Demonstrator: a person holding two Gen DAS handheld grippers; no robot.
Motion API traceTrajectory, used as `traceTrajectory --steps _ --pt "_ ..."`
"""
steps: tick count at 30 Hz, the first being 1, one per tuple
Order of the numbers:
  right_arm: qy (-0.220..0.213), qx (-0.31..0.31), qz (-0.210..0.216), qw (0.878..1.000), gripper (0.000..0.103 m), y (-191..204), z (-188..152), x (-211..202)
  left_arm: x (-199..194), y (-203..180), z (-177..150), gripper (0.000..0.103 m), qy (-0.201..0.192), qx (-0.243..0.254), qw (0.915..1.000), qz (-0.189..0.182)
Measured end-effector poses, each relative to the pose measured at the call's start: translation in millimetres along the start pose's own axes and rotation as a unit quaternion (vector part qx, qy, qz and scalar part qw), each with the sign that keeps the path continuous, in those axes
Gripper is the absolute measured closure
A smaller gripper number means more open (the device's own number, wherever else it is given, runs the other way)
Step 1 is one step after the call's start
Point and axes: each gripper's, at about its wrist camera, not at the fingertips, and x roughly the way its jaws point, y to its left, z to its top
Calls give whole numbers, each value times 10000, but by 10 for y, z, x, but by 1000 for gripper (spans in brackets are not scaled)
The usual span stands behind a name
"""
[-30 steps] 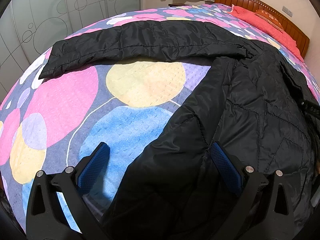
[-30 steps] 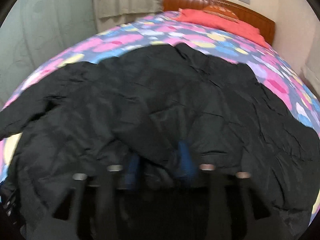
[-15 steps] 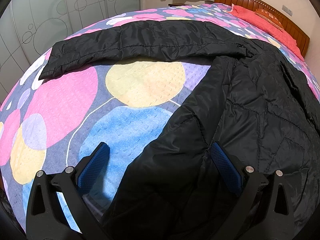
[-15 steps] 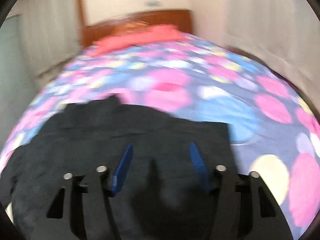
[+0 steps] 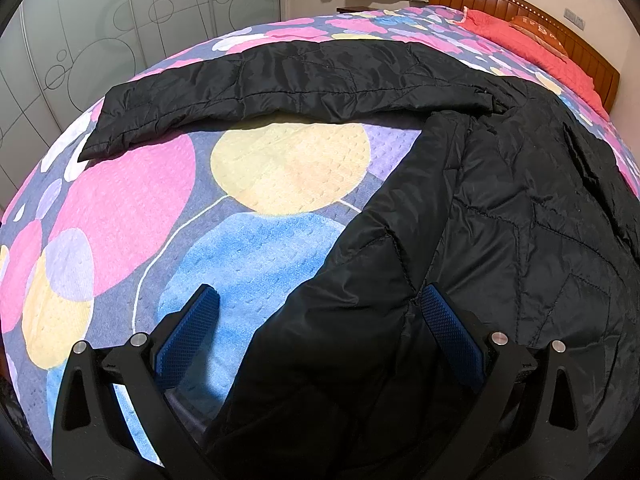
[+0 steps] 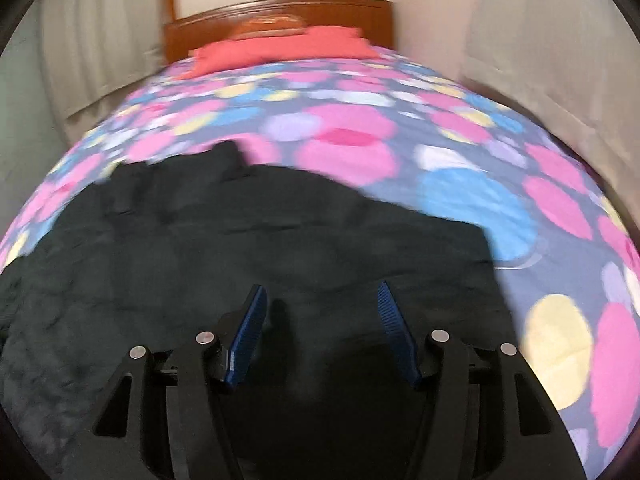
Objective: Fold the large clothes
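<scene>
From the left wrist, the left hand-held gripper (image 5: pixel 316 312) stands wide apart over the bed (image 5: pixel 256 248). Its left pad hangs above the bare blue patch of the bedspread; its right pad lies at the jacket (image 5: pixel 500 240), whose near side edge runs between the two pads without being pinched. The jacket is black and quilted, spread flat on the bed. One sleeve (image 5: pixel 280 84) stretches away from the jacket body to the left, across the bedspread, its cuff near the bed's left edge. Beyond the jacket, at the far end of the bed, a red pillow (image 5: pixel 532 44) lies against the wooden headboard (image 5: pixel 520 12). A patterned wardrobe door (image 5: pixel 120 28) stands past the bed's left side.

From the right wrist, blurred, the right hand-held gripper (image 6: pixel 320 328) is partly open and holds nothing; its pads hang over the jacket (image 6: pixel 240 248), just inside the jacket's right edge. The bedspread (image 6: pixel 460 168) shows bare to the right of the jacket and beyond it, up to the pillow (image 6: pixel 280 48) and headboard (image 6: pixel 280 12).
</scene>
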Motion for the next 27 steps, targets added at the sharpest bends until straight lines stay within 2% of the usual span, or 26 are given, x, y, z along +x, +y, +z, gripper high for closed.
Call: traceTrajectory --steps 2,3,5,9,13,15,16,19,22,27 --pt "280 -291 178 9990 45 267 -93 117 -1 1 -1 2 -1 -1 10000 -2" --pt "479 -518 10 9975 44 380 -160 253 -1 -2 -1 2 -2 1 10000 0" --pt "381 -711 -167 9966 44 451 -207 297 -1 -2 -2 2 1 0 10000 -1" --pt "355 -260 98 9990 44 177 -134 48 4 -5 -4 2 -2 -13 10000 -18" --pt "-27 0 -309 9995 44 -245 -198 -282 3 -4 -5 2 -2 -15 10000 -19" --pt "-24 123 -663 9977 44 -469 -282 -296 7 -5 -3 2 -8 -8 10000 -10" --pt "110 194 -725 9971 44 -585 -343 -212 2 -4 -5 2 -2 -10 10000 -13" --pt "81 135 -648 9978 43 -648 -515 -36 10 1 -2 2 6 -21 10000 -29" --pt "40 8 -798 9968 40 -583 -520 -29 15 8 5 2 18 -34 10000 -49" --pt "-13 45 -731 9973 40 -616 -519 -23 25 72 49 2 151 -52 9996 -229"
